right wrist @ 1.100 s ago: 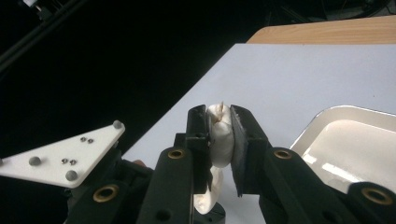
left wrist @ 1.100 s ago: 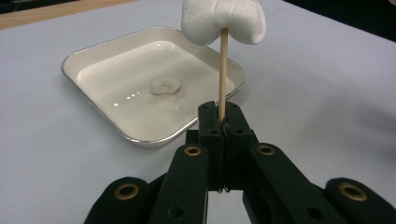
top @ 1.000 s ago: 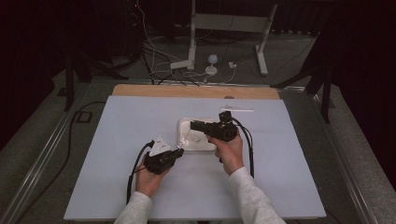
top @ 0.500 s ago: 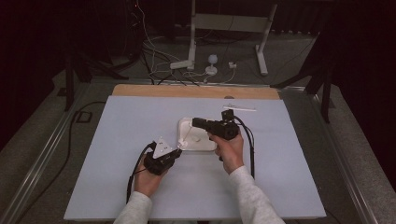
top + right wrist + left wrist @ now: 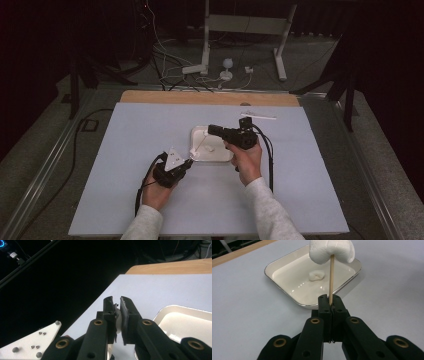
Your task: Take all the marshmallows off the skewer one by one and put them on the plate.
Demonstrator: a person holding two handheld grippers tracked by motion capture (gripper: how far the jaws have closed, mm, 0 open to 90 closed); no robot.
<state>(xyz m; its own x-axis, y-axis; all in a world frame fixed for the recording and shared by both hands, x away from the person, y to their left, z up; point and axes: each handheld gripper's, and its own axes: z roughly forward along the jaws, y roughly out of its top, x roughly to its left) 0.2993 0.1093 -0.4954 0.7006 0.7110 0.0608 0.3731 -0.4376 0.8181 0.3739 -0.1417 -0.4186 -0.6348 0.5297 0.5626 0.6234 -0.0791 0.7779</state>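
My left gripper (image 5: 187,162) (image 5: 329,298) is shut on a thin wooden skewer (image 5: 331,277) that points up over the near left corner of a white enamel tray (image 5: 222,156) (image 5: 284,292). A white marshmallow (image 5: 332,250) is stuck on the skewer's tip. A second, smaller marshmallow (image 5: 317,275) (image 5: 209,148) lies in the tray. My right gripper (image 5: 212,131) (image 5: 117,300) hovers over the tray, pointing left, at the skewer's tip. A white marshmallow (image 5: 119,320) is pinched between its jaws. I cannot tell whether it is the one on the skewer.
The tray stands mid-table on a pale blue mat (image 5: 125,150). A white stick-like object (image 5: 258,116) lies behind the tray near a wooden strip (image 5: 210,97) along the far edge. Cables (image 5: 270,155) trail from both grippers toward the person.
The right gripper has drifted slightly to the right over the tray. The left gripper and its skewer have barely moved.
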